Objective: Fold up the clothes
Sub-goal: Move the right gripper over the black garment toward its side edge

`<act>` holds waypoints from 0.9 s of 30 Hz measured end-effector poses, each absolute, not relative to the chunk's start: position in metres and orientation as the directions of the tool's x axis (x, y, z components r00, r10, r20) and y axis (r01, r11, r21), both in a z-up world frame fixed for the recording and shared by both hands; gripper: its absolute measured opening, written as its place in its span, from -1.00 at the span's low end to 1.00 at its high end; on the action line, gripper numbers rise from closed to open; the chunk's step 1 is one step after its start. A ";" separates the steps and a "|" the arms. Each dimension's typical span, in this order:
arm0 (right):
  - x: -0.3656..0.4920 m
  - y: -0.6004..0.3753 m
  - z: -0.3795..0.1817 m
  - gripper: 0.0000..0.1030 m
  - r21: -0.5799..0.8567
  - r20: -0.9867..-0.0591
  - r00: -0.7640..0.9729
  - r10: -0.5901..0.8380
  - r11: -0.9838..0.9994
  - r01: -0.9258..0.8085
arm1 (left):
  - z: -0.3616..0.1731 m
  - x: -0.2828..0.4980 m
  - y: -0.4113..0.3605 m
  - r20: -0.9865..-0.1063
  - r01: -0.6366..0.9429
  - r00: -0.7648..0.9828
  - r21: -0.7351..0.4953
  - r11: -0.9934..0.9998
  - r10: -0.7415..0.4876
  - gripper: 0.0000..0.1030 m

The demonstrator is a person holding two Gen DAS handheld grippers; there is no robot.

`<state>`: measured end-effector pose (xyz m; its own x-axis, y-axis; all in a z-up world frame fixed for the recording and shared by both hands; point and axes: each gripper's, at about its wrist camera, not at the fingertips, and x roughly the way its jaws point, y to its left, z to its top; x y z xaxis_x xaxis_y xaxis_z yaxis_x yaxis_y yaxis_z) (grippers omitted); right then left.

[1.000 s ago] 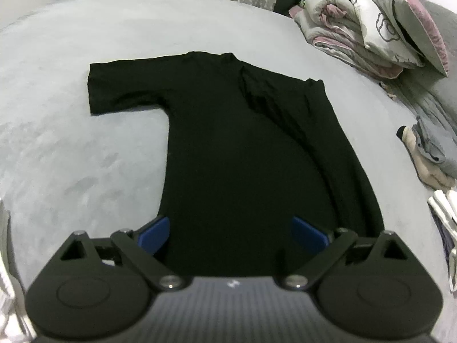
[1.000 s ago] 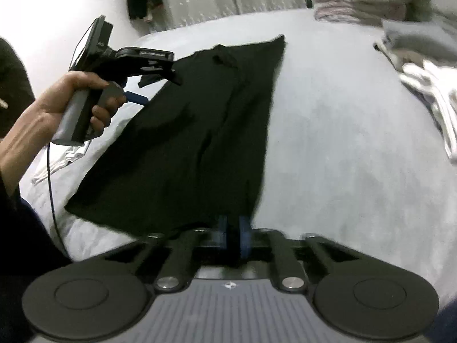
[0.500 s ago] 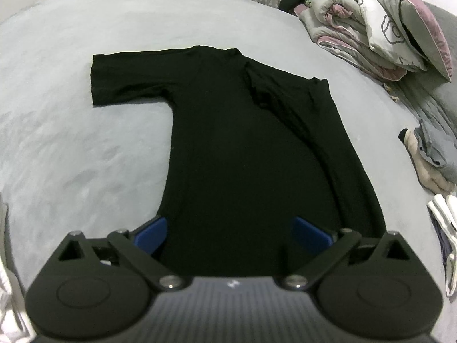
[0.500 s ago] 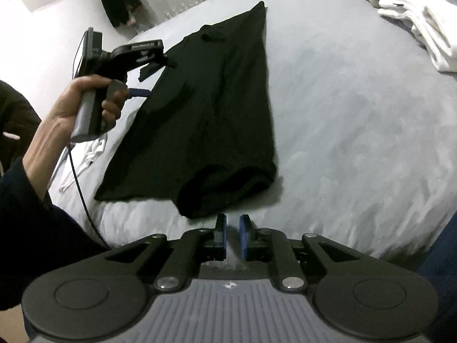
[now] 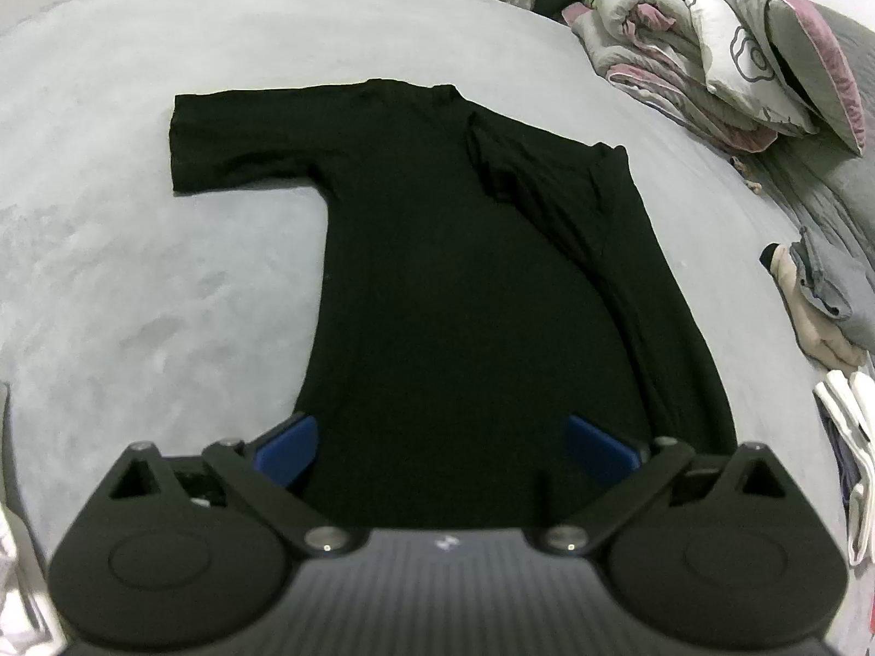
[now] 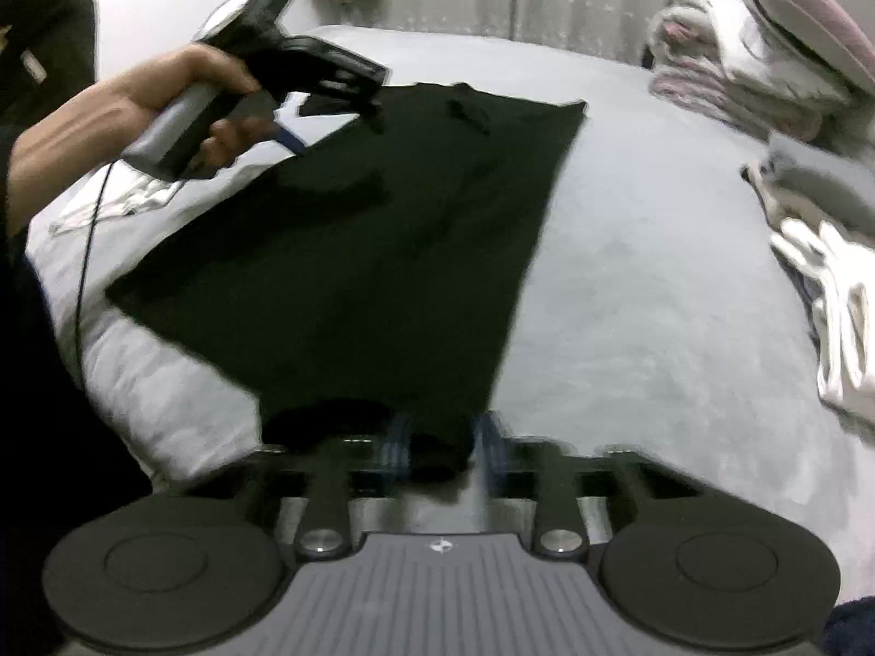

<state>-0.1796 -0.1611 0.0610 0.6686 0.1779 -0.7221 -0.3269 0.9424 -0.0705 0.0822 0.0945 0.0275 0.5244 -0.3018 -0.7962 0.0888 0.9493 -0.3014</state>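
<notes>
You've got the big pale grey plush bed cover (image 5: 136,251) filling most of both views, and the black short-sleeved T-shirt (image 5: 465,300) lies spread flat on it, neck end far from you, hem end close to the grippers. One sleeve sticks out flat to the left in the left wrist view, while the other side is already folded in over the body, so that edge runs in a straight line. Off to the right there's a heap of folded grey, pink and white bedding (image 5: 711,54) near the head of the bed, and closer along the right edge a small stack of folded grey and beige clothes (image 5: 820,295) plus some white fabric (image 6: 836,317). Your left gripper (image 5: 445,445) is spread wide, blue pads on either side of the hem with nothing pinched; in the right wrist view your left hand (image 6: 180,104) holds it just above the shirt. Your right gripper (image 6: 440,443) is part-open with a bunched bit of the hem corner sitting between the blue pads; it's blurry, so I can't tell whether they're actually squeezing it.
</notes>
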 end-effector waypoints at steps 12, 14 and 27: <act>-0.198 -0.170 0.054 -0.82 0.153 -0.733 0.634 0.248 0.968 -0.201 | 0.025 0.082 0.093 -0.801 0.092 0.521 -0.289 0.953 -0.294 0.97; -0.200 -0.171 0.053 -0.82 0.172 -0.735 0.629 0.253 0.967 -0.187 | 0.026 0.081 0.095 -0.800 0.093 0.522 -0.292 0.952 -0.296 0.97; -0.211 -0.127 0.083 -0.50 -0.029 -0.666 0.697 0.265 0.925 -0.379 | 0.030 0.081 0.101 -0.789 0.074 0.534 -0.314 0.947 -0.303 0.97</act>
<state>-0.2115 -0.1275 0.0832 0.6969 0.2650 -0.6664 -0.3791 0.9249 -0.0286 0.0808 0.1006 0.0302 0.5339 -0.3035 -0.7892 0.0743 0.9466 -0.3137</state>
